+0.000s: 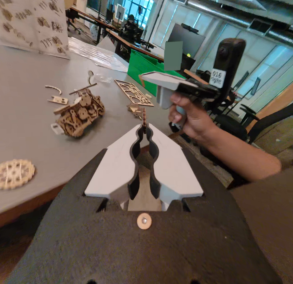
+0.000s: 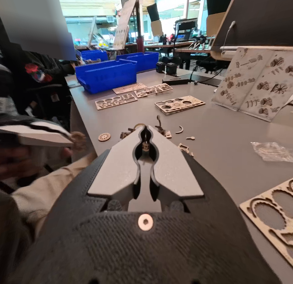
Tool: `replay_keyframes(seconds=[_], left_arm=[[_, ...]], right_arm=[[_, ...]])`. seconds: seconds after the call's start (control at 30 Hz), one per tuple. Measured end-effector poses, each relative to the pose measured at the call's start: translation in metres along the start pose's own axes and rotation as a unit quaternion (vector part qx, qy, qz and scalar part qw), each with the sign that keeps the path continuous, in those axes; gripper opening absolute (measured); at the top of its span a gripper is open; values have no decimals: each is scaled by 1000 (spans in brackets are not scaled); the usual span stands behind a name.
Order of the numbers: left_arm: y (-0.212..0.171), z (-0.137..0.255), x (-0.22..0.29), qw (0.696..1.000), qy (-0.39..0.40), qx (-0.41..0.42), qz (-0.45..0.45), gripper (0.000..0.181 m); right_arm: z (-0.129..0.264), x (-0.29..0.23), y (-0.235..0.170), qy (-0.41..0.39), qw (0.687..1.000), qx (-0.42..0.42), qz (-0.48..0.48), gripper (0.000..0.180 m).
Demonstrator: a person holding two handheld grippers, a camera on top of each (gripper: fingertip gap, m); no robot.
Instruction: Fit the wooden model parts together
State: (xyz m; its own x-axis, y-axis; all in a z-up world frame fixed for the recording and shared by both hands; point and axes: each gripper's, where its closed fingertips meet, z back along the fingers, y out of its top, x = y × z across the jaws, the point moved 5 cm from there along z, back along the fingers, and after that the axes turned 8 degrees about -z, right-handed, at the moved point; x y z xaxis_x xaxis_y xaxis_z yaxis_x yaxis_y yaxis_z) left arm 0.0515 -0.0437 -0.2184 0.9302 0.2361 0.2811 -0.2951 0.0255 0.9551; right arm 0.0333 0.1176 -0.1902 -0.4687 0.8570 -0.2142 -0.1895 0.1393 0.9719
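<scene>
Wooden gear [image 1: 144,118] sits pinched (edge-on) between left fingers [image 1: 126,143].

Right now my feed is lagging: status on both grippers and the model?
Left gripper shut on a toothed wooden gear. Right gripper shut on a thin wooden piece. Half-built wooden model sits untouched on table.

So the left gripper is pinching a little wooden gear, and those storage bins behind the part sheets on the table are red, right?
Not quite: the bins are blue, not red, as the right wrist view shows. The rest holds: the left gripper pinches a little wooden gear, and the bins sit behind the part sheets on the table.
</scene>
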Motion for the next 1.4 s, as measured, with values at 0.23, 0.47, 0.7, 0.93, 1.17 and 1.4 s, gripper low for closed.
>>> replay_keyframes(seconds=[0.23, 0.47, 0.7, 0.93, 1.17, 1.4], left_arm=[[11, -58, -25, 996, -50, -18, 72, 1], [-8, -84, -18, 974, -124, -65, 180, 0], [-16, -97, -2, 976, -83, -60, 192, 1], [-2, -90, -13, 983, -96, -41, 152, 0], [2, -73, 2, 978, -151, -9, 146, 6], [8, -64, 7, 975, -159, 26, 155, 4]], right_arm=[[34, 26, 7, 9, 999, 21, -49, 0], [42, 2, -20, -3, 994, 8, -109, 0], [43, 7, -34, -71, 996, -50, -35, 0], [11, 1, -22, -31, 996, -80, -12, 0], [9, -22, -23, -49, 995, -76, 44, 0], [13, -43, -15, -104, 978, -53, 174, 0]])
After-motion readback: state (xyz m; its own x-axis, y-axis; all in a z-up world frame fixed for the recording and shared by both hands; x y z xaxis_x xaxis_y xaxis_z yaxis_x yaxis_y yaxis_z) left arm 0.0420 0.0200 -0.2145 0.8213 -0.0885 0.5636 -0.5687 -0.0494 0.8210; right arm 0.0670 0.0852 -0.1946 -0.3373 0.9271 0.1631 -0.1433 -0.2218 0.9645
